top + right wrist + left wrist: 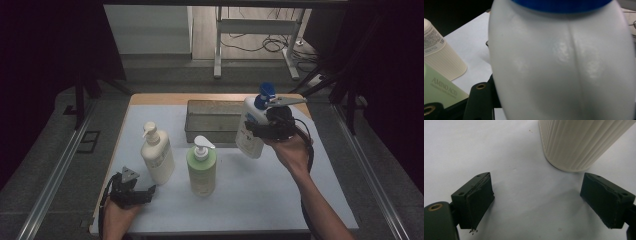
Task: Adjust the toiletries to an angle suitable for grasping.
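Holding the white bottle (pixel 251 131) aloft near the tray (pixel 214 121) at the worktop's (pixel 260 195) far edge, the right claw (pixel 265 129) has two bottles left; the left claw (pixel 134 192) rests wide, empty.

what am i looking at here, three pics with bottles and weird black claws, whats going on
A person sits at a table with a hand-held two-jaw gripper in each hand. The wide picture looks down from above; each of the two close-ups comes from a camera riding on one gripper. The right gripper holds a white bottle with a blue pump lifted off the table, near a grey metal tray. The left gripper rests open on the table beside a cream ribbed pump bottle. A green pump bottle stands next to that one.
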Action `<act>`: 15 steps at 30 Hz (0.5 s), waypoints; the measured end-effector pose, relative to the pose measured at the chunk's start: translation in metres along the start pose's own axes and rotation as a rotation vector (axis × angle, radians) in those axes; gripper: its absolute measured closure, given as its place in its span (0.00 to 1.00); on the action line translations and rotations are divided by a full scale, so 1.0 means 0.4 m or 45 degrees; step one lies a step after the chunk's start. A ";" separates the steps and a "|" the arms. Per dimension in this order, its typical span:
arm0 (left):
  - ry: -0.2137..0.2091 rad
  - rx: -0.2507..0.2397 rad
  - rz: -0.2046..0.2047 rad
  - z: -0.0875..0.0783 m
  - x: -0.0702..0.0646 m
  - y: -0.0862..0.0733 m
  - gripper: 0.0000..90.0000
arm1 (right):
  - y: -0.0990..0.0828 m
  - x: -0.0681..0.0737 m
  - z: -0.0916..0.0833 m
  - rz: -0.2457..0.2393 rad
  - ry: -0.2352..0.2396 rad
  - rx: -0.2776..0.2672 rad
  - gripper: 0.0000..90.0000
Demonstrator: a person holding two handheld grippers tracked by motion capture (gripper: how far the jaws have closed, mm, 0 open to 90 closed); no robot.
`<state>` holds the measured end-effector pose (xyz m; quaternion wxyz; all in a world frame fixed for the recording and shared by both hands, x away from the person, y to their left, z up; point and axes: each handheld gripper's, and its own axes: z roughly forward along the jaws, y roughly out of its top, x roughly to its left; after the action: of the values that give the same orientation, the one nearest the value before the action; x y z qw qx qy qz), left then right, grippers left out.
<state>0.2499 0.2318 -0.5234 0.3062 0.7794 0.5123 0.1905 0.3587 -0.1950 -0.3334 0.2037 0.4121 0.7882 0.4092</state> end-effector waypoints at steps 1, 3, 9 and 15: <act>0.000 0.000 0.000 0.000 0.000 0.000 0.12 | 0.000 0.000 0.000 0.000 0.000 0.000 0.45; 0.000 0.000 0.000 0.000 0.000 0.000 0.12 | 0.011 0.006 0.009 -0.003 -0.003 -0.002 0.45; 0.000 -0.001 -0.003 0.000 0.000 0.000 0.12 | 0.028 0.010 0.024 0.001 -0.002 -0.006 0.45; 0.000 0.000 -0.001 0.000 0.000 0.000 0.12 | 0.043 0.012 0.043 0.011 -0.006 -0.010 0.45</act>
<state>0.2499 0.2318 -0.5235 0.3063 0.7792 0.5125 0.1905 0.3756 -0.1772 -0.3294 0.2053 0.4158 0.7842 0.4123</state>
